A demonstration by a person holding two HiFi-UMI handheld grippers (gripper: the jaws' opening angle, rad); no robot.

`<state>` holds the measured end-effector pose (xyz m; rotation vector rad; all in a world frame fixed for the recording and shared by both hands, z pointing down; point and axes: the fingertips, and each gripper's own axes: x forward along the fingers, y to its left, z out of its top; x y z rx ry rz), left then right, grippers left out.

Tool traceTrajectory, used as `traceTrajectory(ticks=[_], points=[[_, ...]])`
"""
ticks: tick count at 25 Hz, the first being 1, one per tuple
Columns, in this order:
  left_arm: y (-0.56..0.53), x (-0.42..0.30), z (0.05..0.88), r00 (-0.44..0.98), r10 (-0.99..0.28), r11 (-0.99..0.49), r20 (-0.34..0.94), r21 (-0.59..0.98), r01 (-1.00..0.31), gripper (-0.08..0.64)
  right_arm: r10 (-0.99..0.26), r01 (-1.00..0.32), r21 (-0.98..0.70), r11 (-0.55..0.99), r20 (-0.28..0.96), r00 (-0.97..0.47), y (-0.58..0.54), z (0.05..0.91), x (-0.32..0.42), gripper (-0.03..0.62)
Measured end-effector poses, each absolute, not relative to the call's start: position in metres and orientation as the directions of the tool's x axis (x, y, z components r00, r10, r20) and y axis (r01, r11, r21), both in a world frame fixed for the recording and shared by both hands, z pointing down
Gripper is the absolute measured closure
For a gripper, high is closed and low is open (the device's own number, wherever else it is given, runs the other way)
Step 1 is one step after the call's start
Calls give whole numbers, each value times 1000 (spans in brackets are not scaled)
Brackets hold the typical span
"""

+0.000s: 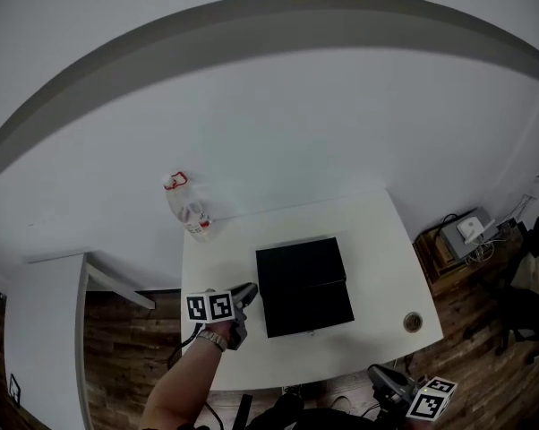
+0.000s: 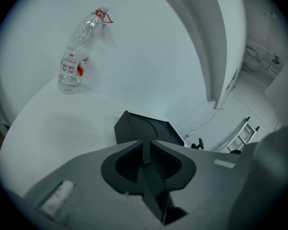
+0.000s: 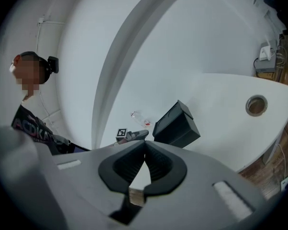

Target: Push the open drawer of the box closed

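A black box (image 1: 303, 285) lies on the white table (image 1: 377, 249), near the middle. A seam crosses its top, and the lower part reaches toward the table's front edge. My left gripper (image 1: 249, 291) is shut and empty, with its tips just left of the box's left side. In the left gripper view the box (image 2: 146, 128) lies straight beyond the closed jaws of my left gripper (image 2: 144, 145). My right gripper (image 1: 383, 380) hangs off the table's front right corner, shut and empty. From the right gripper view (image 3: 145, 146) the box (image 3: 176, 126) is far off.
A clear plastic bottle with a red label (image 1: 187, 206) stands at the table's back left corner, also visible as the bottle (image 2: 79, 51) in the left gripper view. A round cable hole (image 1: 413, 322) is at the front right. A low shelf with devices (image 1: 462, 233) stands on the wooden floor to the right.
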<state>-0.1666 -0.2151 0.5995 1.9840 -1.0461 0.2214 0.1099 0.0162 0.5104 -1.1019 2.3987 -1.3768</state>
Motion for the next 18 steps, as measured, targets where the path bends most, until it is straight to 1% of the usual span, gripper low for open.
traceTrajectory(ticks=[8, 11, 14, 18], points=[[-252, -160, 621, 662, -528, -294, 532, 617, -730, 499, -679, -539, -804, 253, 249, -691, 1, 524, 87, 580], [-259, -157, 628, 673, -506, -298, 539, 624, -723, 495, -666, -539, -813, 221, 278, -693, -5, 539, 77, 554], [-260, -157, 631, 691, -486, -298, 535, 642, -706, 489, -635, -542, -820, 184, 321, -702, -12, 563, 64, 540], [-264, -162, 629, 698, -482, -298, 530, 650, -699, 488, -559, -548, -818, 172, 377, -739, -33, 602, 35, 528]])
